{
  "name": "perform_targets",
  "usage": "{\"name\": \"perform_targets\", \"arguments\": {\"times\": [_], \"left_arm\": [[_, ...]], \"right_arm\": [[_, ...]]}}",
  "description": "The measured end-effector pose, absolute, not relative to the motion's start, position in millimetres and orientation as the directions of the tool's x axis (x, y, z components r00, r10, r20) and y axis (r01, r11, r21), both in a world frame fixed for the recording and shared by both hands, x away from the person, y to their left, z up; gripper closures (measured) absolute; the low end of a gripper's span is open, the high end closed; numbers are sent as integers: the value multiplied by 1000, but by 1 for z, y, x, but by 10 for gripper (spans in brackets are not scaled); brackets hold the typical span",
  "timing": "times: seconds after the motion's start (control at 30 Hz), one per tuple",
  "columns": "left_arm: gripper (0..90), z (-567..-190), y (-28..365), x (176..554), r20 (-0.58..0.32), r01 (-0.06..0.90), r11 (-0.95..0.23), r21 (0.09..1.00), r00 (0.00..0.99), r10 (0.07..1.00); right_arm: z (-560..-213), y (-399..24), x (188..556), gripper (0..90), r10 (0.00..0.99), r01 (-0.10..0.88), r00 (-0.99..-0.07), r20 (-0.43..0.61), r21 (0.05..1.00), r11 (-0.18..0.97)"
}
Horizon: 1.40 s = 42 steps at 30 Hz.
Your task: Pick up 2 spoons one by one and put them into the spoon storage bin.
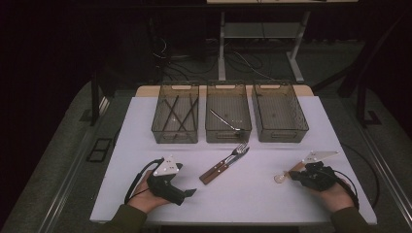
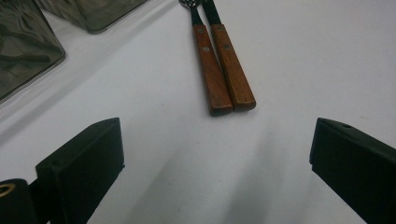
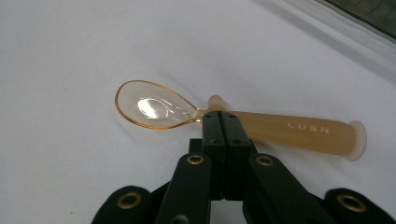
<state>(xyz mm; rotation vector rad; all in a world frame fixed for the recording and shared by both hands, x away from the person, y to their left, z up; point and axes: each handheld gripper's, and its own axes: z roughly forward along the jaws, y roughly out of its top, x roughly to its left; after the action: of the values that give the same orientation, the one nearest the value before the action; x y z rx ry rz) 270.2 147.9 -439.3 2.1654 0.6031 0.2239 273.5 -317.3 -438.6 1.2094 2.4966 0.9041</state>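
Right gripper (image 3: 223, 122), jaws pressed together, rests over a translucent amber plastic spoon (image 3: 243, 120) on the white table (image 1: 252, 194).
To lift it, open first, straddle the handle, then squeeze.

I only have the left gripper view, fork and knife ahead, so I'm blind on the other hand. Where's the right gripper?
Observer: The right gripper is at an amber plastic spoon lying on the table.
Operator: Jaws open?
Observer: Shut, tips at the spoon's neck, nothing between them.
Operator: What's in the left bin?
Observer: The left bin holds dark crossed sticks.
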Motion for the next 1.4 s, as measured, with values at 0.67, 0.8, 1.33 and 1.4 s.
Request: {"name": "perform_targets", "arguments": {"times": [0.67, 0.8, 1.33, 1.4], "left_arm": [[20, -440, 148, 270, -45, 340, -529, 777, 869, 493], [20, -440, 148, 270, -44, 340, -531, 777, 869, 492], [20, -440, 148, 270, -44, 340, -530, 777, 869, 493], [20, -440, 148, 270, -46, 341, -528, 778, 868, 494]], "right_arm": [[-441, -304, 289, 895, 794, 615, -607, 36, 654, 440], [-442, -302, 290, 895, 796, 611, -605, 31, 659, 438], [-441, -299, 297, 895, 803, 619, -594, 42, 661, 424], [-442, -298, 295, 895, 798, 614, -602, 30, 656, 439]]}}
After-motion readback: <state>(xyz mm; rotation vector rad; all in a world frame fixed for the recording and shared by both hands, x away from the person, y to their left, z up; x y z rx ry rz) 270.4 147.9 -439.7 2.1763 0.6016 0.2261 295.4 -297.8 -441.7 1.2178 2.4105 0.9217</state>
